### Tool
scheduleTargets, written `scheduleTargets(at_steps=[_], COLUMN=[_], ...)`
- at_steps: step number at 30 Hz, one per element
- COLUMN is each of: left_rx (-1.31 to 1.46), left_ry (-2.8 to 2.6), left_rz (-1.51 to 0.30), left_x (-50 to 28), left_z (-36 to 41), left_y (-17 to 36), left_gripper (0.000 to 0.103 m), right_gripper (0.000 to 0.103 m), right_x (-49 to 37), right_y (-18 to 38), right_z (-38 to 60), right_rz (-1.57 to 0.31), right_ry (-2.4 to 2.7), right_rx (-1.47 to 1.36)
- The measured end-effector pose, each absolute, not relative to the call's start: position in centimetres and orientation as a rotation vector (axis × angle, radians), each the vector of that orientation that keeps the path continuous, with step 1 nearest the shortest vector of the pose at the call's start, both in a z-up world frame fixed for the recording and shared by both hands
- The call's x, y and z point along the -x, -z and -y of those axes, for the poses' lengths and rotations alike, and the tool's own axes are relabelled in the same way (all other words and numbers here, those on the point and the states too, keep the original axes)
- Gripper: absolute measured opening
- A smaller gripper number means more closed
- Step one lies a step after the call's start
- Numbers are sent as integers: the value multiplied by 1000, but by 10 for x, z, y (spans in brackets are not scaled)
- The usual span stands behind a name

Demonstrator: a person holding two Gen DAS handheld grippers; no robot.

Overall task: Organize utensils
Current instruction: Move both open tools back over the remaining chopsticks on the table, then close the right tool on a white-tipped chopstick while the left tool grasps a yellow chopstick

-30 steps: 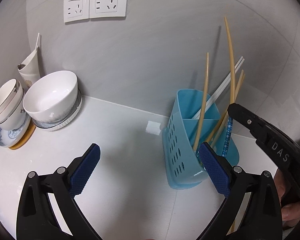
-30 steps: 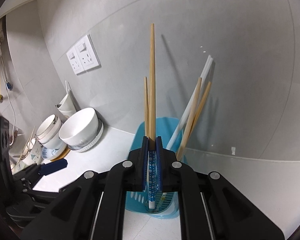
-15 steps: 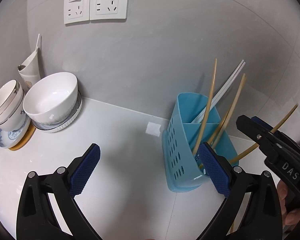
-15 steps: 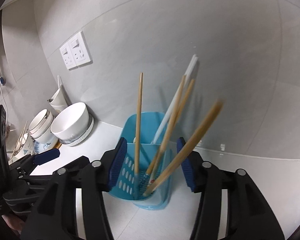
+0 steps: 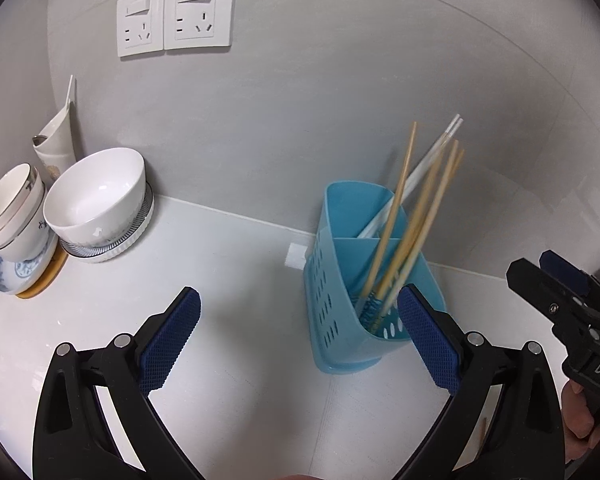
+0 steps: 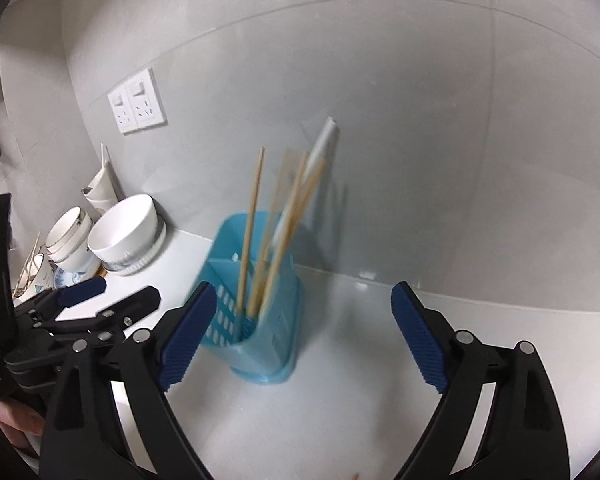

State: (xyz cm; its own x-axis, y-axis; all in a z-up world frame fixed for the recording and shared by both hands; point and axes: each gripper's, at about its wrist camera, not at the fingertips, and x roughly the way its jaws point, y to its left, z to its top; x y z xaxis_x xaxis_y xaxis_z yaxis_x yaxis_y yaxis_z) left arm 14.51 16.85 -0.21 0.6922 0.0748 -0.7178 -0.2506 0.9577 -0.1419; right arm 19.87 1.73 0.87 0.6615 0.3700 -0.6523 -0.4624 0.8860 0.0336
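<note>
right gripper (image 6: 296,332): jaws opening, wide apart, nothing between the pads. We see only bare counter in the gap.
left gripper (image 5: 300,340): open and empty, pointing down at the counter.
holder (image 5: 352,280): blue slotted caddy on the white counter (image 5: 228,280), near its back edge by the wall, well right of the bowls (image 5: 100,200).
chopsticks (image 5: 412,232): bunch of wooden ones standing in the near compartment, white pair in the far one. All tilt toward the wall, with some blurred and likely settling.
key relation: from our right gripper the holder sits ahead and left of the gap, with the sticks' long axes near upright.
nearer hand: both are close. The left's right-side pad overlaps the holder's rim in its view.
loose item: a thin wooden sliver (image 5: 483,432) shows at the counter's front edge on the right. We can't tell what it is.
</note>
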Motion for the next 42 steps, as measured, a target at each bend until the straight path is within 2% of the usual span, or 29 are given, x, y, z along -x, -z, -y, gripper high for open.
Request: scheduleTargets(at_steps=[6, 23, 33, 42], left_rx=[226, 180, 133, 124], left_ry=[-157, -35, 41, 93], left_rz=[-805, -889, -1014, -1134], left_x=[-135, -97, -77, -64], left_z=[-150, -85, -38, -6], left_y=[0, 11, 44, 88], left_gripper=[97, 97, 97, 97], right_gripper=[93, 94, 94, 94], right_x=[-189, -138, -103, -86], right_y=[-4, 29, 61, 96], right_z=[9, 133, 180, 180], right_rz=[-742, -884, -985, -1100], right_ry=[-412, -214, -140, -137], right_rx=[148, 116, 101, 149])
